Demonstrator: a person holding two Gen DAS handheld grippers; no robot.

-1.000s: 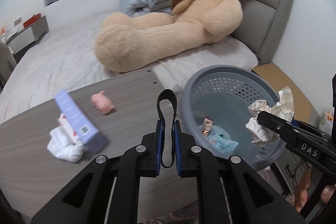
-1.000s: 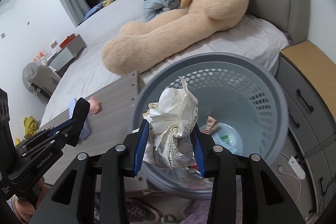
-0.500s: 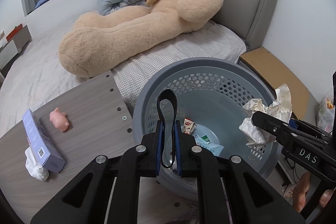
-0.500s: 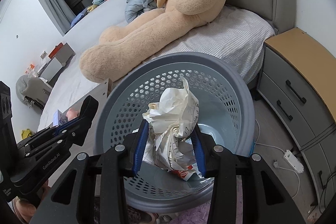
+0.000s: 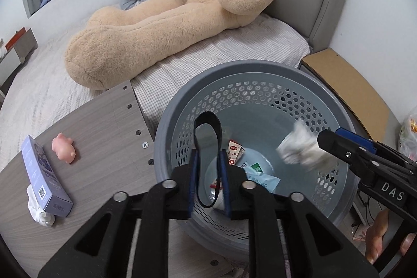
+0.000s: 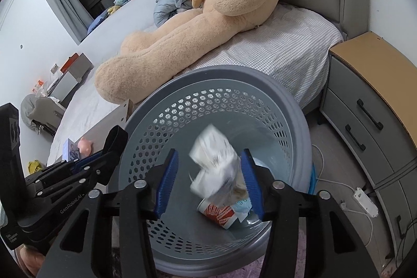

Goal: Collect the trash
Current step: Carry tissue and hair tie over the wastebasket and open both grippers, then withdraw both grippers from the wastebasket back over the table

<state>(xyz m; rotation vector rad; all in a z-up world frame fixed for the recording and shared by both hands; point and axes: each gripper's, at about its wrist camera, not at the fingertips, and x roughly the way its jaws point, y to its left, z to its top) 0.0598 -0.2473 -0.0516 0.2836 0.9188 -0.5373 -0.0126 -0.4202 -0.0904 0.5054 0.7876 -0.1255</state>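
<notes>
A grey perforated trash basket point(image 5: 260, 74) stands beside the table; it also shows in the right wrist view point(image 6: 221, 80). My right gripper point(image 6: 208, 173) is open over it, and a crumpled white paper ball point(image 6: 213, 168) is blurred, loose between the jaws; it also shows in the left wrist view point(image 5: 299, 147). My left gripper point(image 5: 208, 166) is shut on a black loop strap point(image 5: 207, 127), held over the basket's near side. Wrappers point(image 5: 260, 173) lie at the basket's bottom.
On the wood table point(image 5: 104, 127) lie a pink pig toy point(image 5: 63, 147), a purple box point(image 5: 44, 173) and white tissue point(image 5: 40, 212). A bed with a large teddy bear point(image 5: 169, 7) is behind. A nightstand point(image 6: 378, 95) and cables point(image 6: 365, 197) are right.
My right gripper has opened and let go of the paper ball, which is dropping into the basket. Both grippers moved further over the basket.
</notes>
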